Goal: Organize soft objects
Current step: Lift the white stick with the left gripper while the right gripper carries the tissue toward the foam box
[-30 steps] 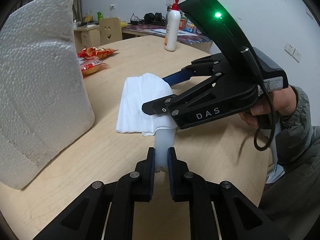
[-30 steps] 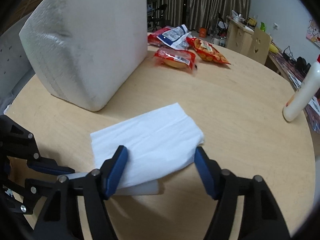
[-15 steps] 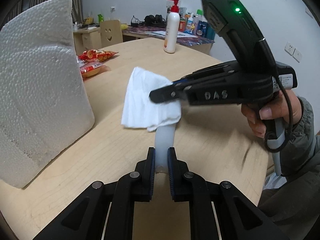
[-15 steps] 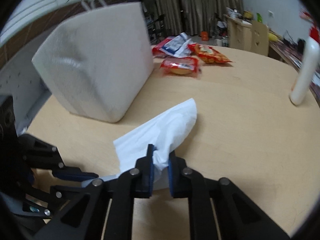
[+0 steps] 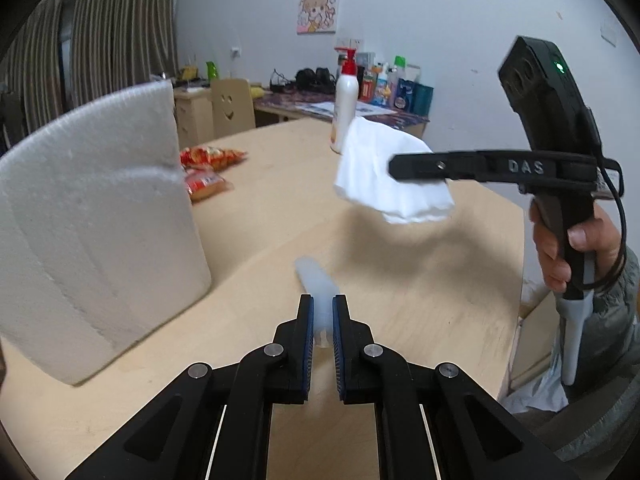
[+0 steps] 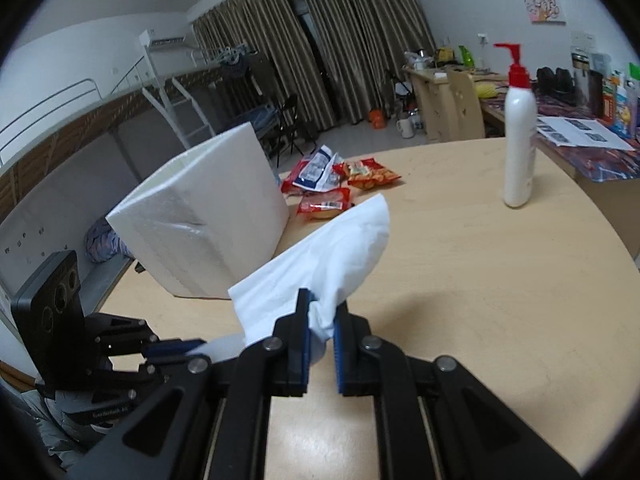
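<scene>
Tissue lifted clear of the tabletop, foam box off to the left

The big white foam box (image 6: 208, 216) stands open-topped on the tabletop (image 6: 480, 280), to the left of both hands, nearer the left one. The white tissue (image 6: 332, 256) hangs in the air above the wood, pinched at one bunched corner, its loose length trailing forward and up from the right gripper (image 6: 320, 336), whose fingers have just closed tight on it. The left gripper (image 5: 322, 320) has its fingers clamped on one end of a pale translucent strip (image 5: 316, 280), whose long axis runs straight ahead. I'd judge the tissue must swing left to reach the box.
</scene>
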The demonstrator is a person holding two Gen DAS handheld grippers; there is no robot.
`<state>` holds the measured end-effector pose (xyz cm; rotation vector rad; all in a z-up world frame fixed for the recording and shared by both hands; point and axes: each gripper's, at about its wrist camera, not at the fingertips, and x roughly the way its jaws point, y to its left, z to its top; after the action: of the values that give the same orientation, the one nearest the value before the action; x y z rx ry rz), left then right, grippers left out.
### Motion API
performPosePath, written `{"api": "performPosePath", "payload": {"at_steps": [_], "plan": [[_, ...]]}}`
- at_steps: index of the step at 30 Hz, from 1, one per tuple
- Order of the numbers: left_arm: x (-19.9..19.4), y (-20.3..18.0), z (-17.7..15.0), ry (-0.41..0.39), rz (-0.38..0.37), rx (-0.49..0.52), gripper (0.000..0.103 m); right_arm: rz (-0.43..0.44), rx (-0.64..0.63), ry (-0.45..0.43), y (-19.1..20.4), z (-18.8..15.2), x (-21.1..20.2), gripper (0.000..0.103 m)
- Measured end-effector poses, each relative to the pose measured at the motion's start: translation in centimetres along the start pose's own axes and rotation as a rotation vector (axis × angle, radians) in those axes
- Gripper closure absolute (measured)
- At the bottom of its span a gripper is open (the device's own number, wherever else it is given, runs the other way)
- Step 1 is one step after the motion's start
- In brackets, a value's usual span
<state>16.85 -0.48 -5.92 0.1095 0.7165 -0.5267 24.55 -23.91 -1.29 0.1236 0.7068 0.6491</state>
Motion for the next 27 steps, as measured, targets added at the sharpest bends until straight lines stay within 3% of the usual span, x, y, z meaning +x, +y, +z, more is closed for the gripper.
{"api": "performPosePath", "payload": {"at_steps": [27], "plan": [[-9.9,-1.4,0.9,-0.286,0.257,-0.083,0.095,0.044,-0.058,-0.123,3.2,-1.6,-4.8,0.091]]}}
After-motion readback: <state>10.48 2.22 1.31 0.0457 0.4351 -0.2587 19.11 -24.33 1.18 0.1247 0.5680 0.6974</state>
